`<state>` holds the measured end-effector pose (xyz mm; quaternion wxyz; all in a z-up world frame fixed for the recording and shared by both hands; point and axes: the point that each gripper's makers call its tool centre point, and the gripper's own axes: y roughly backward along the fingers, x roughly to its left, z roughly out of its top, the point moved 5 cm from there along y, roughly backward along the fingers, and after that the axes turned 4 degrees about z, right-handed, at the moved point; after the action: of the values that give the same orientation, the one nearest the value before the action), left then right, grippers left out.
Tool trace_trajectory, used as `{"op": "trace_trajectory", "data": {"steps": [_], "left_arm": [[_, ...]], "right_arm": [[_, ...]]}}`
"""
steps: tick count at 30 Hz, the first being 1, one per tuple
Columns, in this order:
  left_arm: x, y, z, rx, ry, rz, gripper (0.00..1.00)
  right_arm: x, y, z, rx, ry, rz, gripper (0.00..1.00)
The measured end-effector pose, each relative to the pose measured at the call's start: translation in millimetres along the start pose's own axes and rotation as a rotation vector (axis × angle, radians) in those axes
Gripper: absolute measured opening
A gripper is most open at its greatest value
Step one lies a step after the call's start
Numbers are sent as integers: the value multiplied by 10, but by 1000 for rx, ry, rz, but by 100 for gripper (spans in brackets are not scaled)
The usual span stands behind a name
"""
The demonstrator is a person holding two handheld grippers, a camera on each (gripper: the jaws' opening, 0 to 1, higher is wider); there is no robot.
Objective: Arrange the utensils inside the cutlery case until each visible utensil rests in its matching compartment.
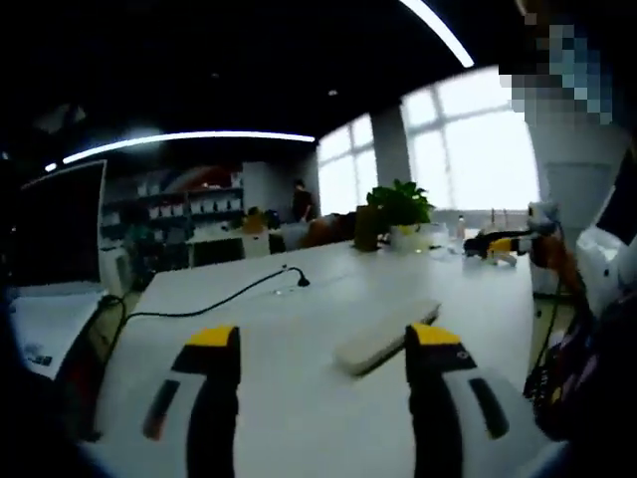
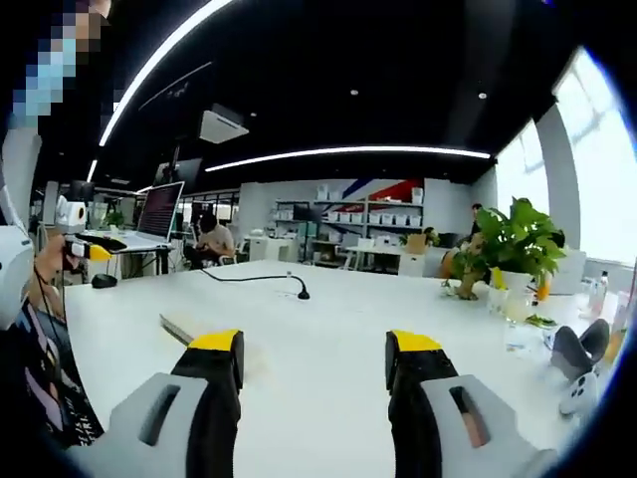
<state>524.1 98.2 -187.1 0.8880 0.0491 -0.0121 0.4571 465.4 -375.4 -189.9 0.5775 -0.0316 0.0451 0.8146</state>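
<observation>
Left gripper view, lower frame: the left gripper (image 1: 323,344) rises from the bottom edge, its yellow-tipped jaws standing wide apart with nothing between them. Just beyond, centre-right, a long pale flat object (image 1: 386,337) lies on the white table (image 1: 299,418); it may be the cutlery case, closed or seen edge-on, though no compartments or utensils can be made out. Farther, centre frame, a black cable (image 1: 214,302) runs across the tabletop. At the far end, upper right of centre, stands a potted plant (image 1: 400,206).

Right gripper view, lower frame: the right gripper (image 2: 314,349) likewise has its jaws spread wide and empty. Just left of its left jaw, a thin flat edge (image 2: 177,329) shows on the table, too little of it visible to identify. Beyond, centre frame, the cable's end rests on the table. At the left edge, a person's hand (image 2: 52,261) is raised beside another yellow-tipped gripper. Far right, the plant.

Risk, as a judgement: with the utensils unresolved from this height, an approach may descend on the wrong object, or nudge the pale object aside and carry it out of the workspace.
</observation>
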Motion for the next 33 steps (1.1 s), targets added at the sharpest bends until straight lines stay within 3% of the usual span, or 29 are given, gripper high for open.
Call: {"op": "trace_trajectory", "data": {"steps": [8,11,14,19,25,33], "left_arm": [[-55,34,-27,8,-51,26,85],[-41,61,24,-33,-4,40,82],[-57,43,66,-49,9,25,91],[-74,49,45,-27,-71,56,100],[-59,109,6,-39,-32,55,100],[-96,234,34,-58,-50,77,100]], "right_arm": [[47,126,62,-32,45,-23,70],[53,150,58,-45,38,-33,71],[51,149,31,-37,42,-60,76],[47,147,-3,-36,17,-77,83],[74,154,39,-56,14,-68,90],[159,198,-9,-48,15,-33,97]]}}
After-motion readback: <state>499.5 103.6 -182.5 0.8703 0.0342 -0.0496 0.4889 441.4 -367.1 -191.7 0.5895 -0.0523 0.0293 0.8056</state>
